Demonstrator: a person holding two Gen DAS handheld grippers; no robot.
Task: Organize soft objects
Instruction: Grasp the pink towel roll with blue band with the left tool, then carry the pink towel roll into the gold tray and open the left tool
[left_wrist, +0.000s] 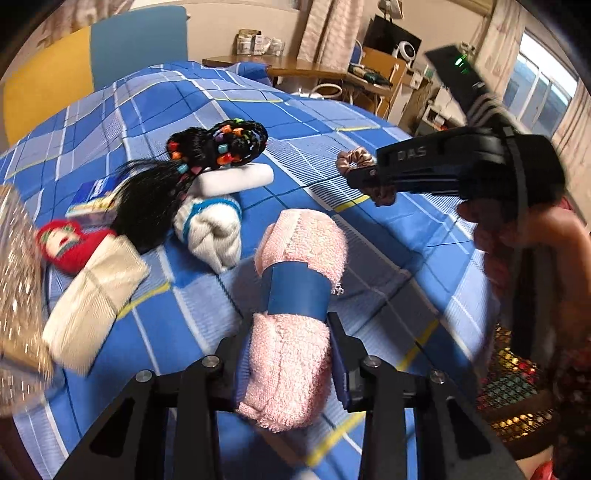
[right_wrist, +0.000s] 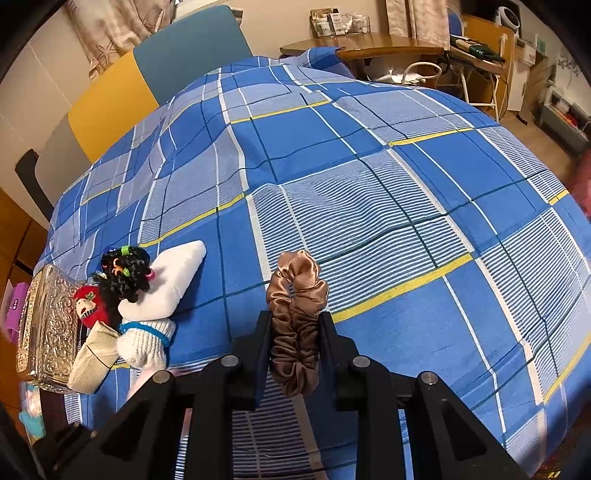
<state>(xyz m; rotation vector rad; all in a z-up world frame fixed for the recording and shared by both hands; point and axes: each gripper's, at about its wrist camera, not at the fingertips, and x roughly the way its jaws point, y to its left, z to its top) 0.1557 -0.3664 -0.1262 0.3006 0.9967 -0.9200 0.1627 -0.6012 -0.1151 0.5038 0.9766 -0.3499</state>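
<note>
Left wrist view | left gripper (left_wrist: 291, 354) clenched on rolled pink terry towel (left_wrist: 295, 291) | right gripper (right_wrist: 294, 328) pinching brown satin scrunchie (right_wrist: 297, 314) | risk: slippery scrunchie slipping free, dropping right of towel onto bed (right_wrist: 369, 184).

A: what's everything sitting on?
B: a bed with a blue plaid cover (right_wrist: 369, 155). Bunched up on it: black beaded wig (left_wrist: 207, 158), white roll (left_wrist: 236, 179), white-and-blue sock (left_wrist: 210, 229), red doll (left_wrist: 66, 240), beige pouch (left_wrist: 92, 299).
</note>
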